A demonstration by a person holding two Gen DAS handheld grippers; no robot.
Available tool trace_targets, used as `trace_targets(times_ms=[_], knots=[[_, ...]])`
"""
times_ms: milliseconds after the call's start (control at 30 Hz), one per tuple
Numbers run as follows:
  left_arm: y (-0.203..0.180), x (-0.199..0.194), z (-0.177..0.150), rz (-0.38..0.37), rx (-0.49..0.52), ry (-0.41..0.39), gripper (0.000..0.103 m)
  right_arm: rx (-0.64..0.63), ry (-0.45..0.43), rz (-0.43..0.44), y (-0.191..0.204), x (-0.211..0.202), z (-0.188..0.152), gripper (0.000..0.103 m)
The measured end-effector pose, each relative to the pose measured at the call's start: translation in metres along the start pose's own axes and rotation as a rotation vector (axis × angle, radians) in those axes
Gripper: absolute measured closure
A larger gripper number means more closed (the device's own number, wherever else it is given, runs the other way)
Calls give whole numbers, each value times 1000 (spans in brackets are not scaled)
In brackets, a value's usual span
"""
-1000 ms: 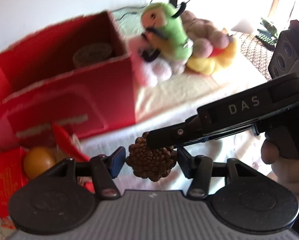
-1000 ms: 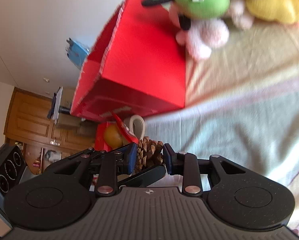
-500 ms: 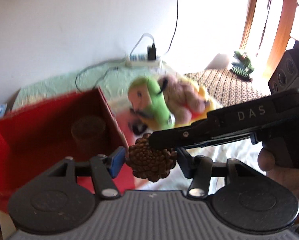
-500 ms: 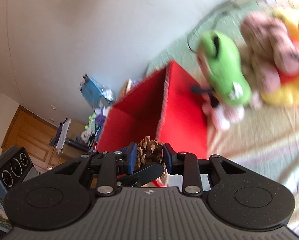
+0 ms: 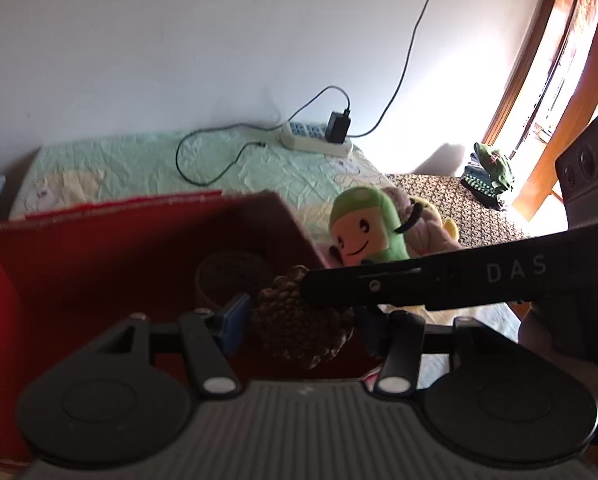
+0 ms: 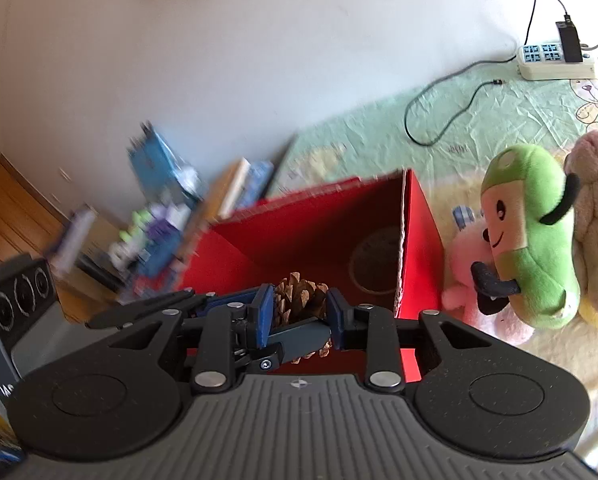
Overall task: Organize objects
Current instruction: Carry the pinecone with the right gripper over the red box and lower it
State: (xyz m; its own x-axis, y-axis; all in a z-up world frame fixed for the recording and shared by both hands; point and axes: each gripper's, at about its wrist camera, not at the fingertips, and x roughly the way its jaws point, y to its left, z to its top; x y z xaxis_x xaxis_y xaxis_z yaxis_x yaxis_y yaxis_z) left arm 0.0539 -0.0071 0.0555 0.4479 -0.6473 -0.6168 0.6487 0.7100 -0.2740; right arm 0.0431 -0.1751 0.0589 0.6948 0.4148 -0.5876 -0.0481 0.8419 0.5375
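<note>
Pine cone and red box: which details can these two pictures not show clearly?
- Pine cone: lower part hidden by gripper fingers in both views.
- Red box floor: dark in the left view; the round thing inside cannot be identified.
- Shelf items: blurred in the right view.

Pinecone (image 6: pixel 299 300) over box (image 6: pixel 417 240); plush toys (image 6: pixel 527 256) right of box.

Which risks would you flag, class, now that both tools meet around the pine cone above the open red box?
1. The pine cone is pinched by the right tool while the left tool's fingers straddle it; an uncoordinated release could drop it askew.
2. It hangs near the red box's right wall, so it might strike the rim or fall outside.
3. A round container already sits inside; the cone could land on it and bounce.
</note>
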Motion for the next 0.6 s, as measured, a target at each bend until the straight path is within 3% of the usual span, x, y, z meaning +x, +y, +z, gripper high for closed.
trace_targets(times_ms=[300,600], knots=[[22,25,-9,-77,-8,87,48,-153,121,-204,25,31,1,71],[29,42,-11,-132,-4,160,48,-131,163,-316,27,40,-7,70]])
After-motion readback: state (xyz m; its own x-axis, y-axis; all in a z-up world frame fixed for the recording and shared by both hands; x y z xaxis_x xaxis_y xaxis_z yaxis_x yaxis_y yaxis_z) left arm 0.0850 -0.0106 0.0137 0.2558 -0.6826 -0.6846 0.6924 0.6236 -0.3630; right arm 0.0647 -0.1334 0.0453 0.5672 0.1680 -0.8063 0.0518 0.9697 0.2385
